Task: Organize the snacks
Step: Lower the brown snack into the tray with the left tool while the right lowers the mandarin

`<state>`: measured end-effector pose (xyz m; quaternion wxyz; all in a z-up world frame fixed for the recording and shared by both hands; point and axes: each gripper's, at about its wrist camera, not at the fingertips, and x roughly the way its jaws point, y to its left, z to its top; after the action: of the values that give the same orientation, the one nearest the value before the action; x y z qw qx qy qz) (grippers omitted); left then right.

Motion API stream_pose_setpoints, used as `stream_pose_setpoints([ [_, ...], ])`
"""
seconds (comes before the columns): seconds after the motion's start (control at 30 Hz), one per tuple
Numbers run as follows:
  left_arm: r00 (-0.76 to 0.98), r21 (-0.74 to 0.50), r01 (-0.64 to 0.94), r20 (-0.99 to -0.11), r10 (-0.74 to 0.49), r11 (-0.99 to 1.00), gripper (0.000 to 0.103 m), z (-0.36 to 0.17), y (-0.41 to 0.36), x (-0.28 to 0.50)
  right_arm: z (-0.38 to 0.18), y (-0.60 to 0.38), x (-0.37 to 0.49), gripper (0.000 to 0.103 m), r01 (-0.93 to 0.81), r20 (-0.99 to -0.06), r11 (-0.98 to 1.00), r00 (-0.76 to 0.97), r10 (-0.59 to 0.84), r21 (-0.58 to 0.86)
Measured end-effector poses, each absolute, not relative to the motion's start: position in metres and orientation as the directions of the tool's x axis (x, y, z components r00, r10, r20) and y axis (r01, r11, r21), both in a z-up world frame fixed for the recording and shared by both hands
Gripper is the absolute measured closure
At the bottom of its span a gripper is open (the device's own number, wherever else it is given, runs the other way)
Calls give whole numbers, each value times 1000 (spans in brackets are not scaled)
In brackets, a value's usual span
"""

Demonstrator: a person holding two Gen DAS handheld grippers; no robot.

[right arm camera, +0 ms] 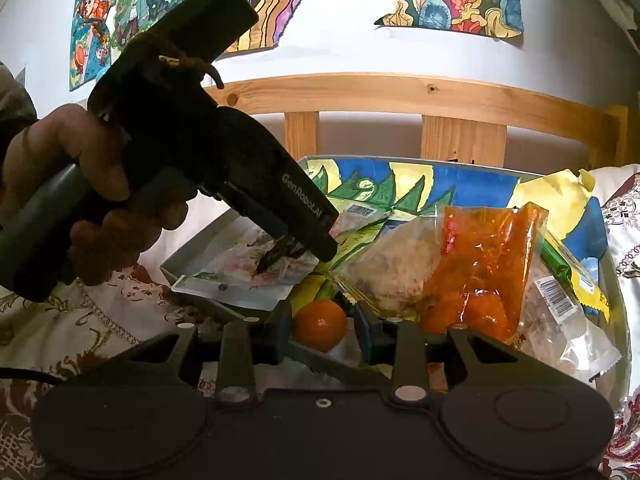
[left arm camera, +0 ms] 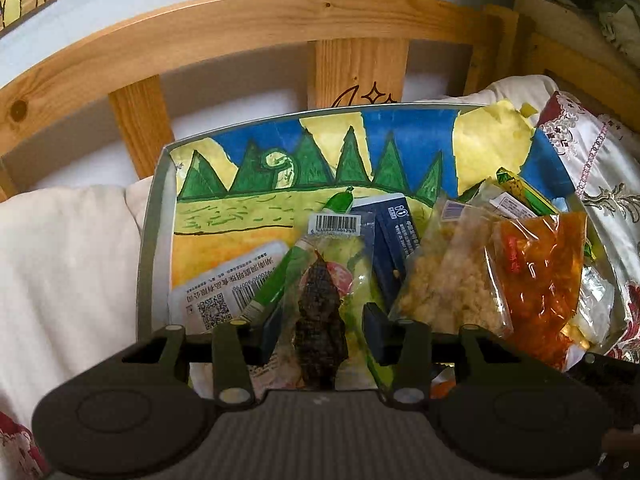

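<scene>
The left gripper (left arm camera: 320,320) has its jaws half spread around a clear plastic packet holding a dark, flat strip of dried snack (left arm camera: 320,312); whether the pads actually press on it I cannot tell. The packet's long axis runs along the fingers, away from the camera toward the wooden slatted headboard (left arm camera: 240,32). Seen from the right wrist, that same gripper slants down from the person's hand (right arm camera: 80,184), and the packet lies over the near left corner of the grey tray lined with a painted landscape (left arm camera: 156,216).

The right gripper (right arm camera: 320,330) is nipped on a small round orange fruit (right arm camera: 319,325) — something the left view never shows.

In the tray sit a clear bag of pale crumbly pieces (left arm camera: 448,280), a clear orange-filled bag (left arm camera: 540,272), a dark blue carton (left arm camera: 396,232) and a white labelled packet (left arm camera: 224,284).
</scene>
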<state>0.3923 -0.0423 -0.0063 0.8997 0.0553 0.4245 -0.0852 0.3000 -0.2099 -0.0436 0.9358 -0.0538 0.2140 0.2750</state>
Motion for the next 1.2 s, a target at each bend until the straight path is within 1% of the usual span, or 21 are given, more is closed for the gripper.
stream_pose_setpoints([
  [0.07,622,25,203,-776,-109,979,47,-7,-42,392,-44,-210,300,65,-537,-429,844,758,491,16],
  [0.2,620,16,194,-777,-110,981,40,-7,-41,391,-43,-210,299,60,-533,-426,846,762,488,17],
  [0.23,620,14,192,-777,-110,981,37,-7,-40,391,-43,-211,299,58,-533,-425,846,762,489,17],
  [0.4,626,12,196,-771,-116,981,29,-7,-39,388,-43,-211,299,54,-534,-422,845,763,490,15],
  [0.47,631,12,198,-766,-118,980,24,-5,-39,387,-43,-211,299,52,-534,-420,846,764,489,14],
  [0.53,638,11,199,-760,-121,980,21,-4,-39,385,-42,-211,298,48,-533,-417,846,767,488,11],
  [0.6,643,16,199,-756,-118,980,18,-2,-39,383,-42,-211,297,46,-534,-413,845,767,490,11],
  [0.73,658,30,174,-747,-93,984,7,2,-37,378,-40,-211,296,39,-532,-402,847,773,490,7],
  [0.97,675,37,119,-735,-53,992,2,11,-30,366,-35,-211,290,29,-532,-369,847,789,491,-8],
  [1.1,680,40,74,-733,-21,996,1,16,-26,357,-32,-210,287,19,-530,-352,848,797,491,-19],
  [1.2,671,22,25,-741,0,999,1,19,-22,351,-28,-208,283,15,-532,-336,846,803,492,-32],
])
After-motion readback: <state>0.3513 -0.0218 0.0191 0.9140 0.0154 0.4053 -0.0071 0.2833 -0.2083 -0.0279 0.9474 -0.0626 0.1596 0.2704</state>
